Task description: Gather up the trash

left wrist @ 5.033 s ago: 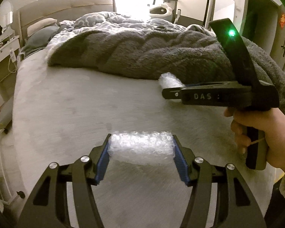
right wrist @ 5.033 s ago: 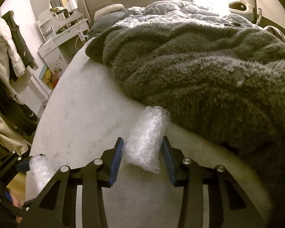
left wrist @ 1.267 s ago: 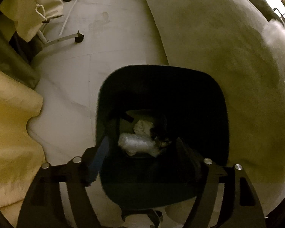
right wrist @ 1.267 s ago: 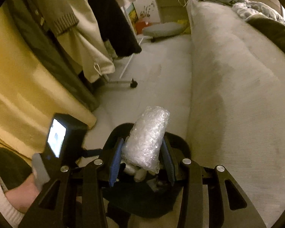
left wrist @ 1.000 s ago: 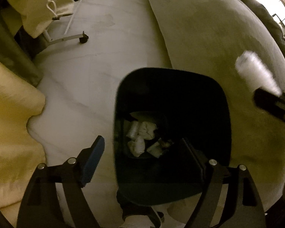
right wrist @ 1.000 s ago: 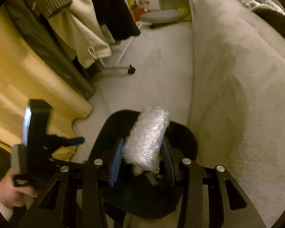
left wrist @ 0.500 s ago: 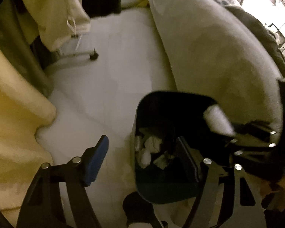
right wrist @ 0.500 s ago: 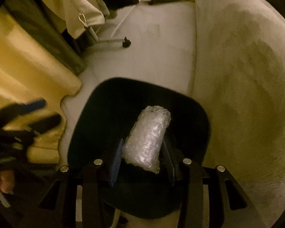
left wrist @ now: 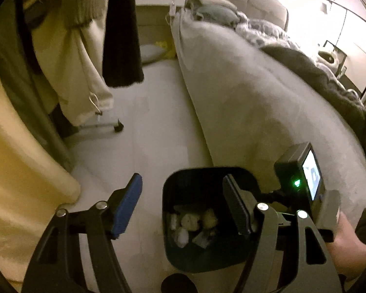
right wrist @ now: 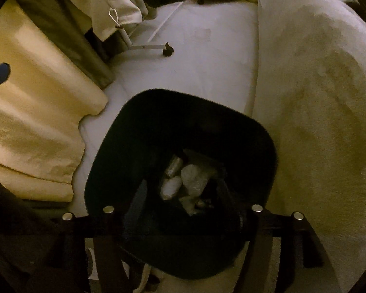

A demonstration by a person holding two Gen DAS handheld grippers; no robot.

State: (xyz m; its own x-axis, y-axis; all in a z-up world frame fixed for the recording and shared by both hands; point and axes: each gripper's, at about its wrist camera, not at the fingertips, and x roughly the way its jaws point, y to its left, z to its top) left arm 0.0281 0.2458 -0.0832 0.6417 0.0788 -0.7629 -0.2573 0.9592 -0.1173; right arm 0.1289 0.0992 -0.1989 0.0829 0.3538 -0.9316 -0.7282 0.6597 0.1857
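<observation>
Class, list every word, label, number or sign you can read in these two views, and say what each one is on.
No readable text in either view.
Screen on the right tool: lit, too blurred to read.
Bin: no label visible.
Hanging clothes: no print visible.

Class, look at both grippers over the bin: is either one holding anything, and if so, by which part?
Nothing is held. The left gripper is open and empty. The right gripper has just been opening, nothing between its fingers; the bubble-wrap rolls lie inside the black bin.
</observation>
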